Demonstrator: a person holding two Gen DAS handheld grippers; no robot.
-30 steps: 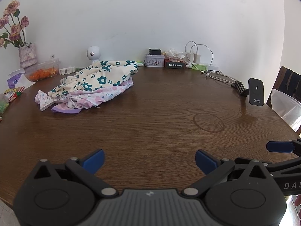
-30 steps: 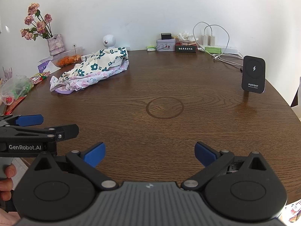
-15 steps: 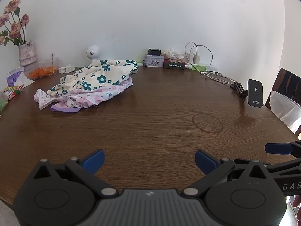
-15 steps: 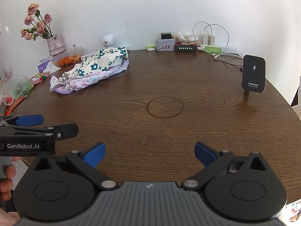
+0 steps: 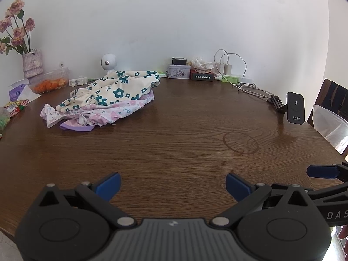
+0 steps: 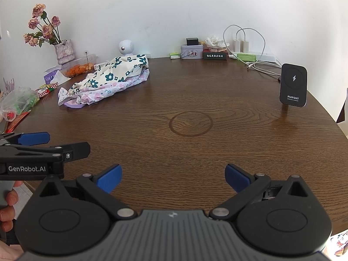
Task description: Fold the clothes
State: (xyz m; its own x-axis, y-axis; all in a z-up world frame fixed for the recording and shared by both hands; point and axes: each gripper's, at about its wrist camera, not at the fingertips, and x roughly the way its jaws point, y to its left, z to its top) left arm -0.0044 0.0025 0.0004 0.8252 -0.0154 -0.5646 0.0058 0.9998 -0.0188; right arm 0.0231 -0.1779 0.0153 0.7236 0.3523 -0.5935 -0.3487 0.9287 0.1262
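Nearby, wireless charger [image 6: 293,85], cables [image 6: 261,67], vase [image 6: 64,51] beside clothes [image 6: 108,78].

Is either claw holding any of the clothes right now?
No. The left claw and right claw are open and empty; the clothes pile lies untouched.

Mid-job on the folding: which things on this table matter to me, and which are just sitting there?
For the job:
- pile of clothes, unfolded, far left
- left gripper, open, empty
- right gripper, open, empty

Just lying about:
- wireless charger
- flower vase
- small white camera
- tin box
- plugs and cables
- container of orange food
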